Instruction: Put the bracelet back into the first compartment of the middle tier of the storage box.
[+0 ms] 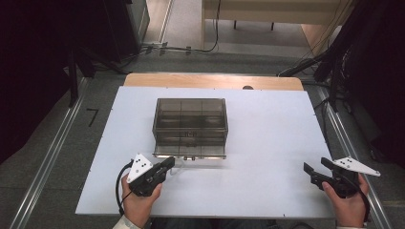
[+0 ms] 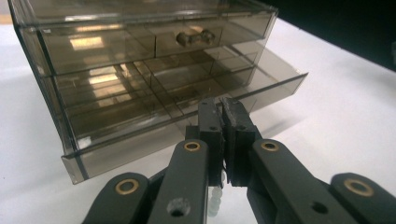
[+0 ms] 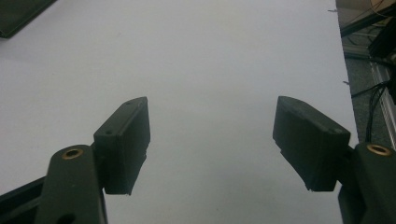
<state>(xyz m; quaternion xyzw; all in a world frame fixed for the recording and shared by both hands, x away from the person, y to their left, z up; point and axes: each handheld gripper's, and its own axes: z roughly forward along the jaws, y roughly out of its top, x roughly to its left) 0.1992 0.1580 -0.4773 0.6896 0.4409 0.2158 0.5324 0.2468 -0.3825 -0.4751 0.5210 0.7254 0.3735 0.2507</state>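
Note:
A smoky see-through drawer box [image 1: 190, 119] stands on the middle of the white table [image 1: 267, 143]. Its lower drawer [image 2: 187, 116] is pulled out towards me, and the upper drawer [image 2: 140, 42] with its knob is pushed in. My left gripper [image 1: 169, 162] hovers just in front of the open drawer, a little to its left. In the left gripper view its jaws [image 2: 222, 105] are pressed together on a small pale, bead-like piece [image 2: 215, 198] that hangs below them. My right gripper [image 1: 317, 165] rests at the table's right front, open [image 3: 212, 140], with nothing between its fingers.
The table's wooden far edge [image 1: 215, 80] shows behind the white top. Metal rails [image 1: 52, 152] run along the floor on both sides, and cables [image 1: 305, 64] lie at the back right. Bare white tabletop lies between the box and my right gripper.

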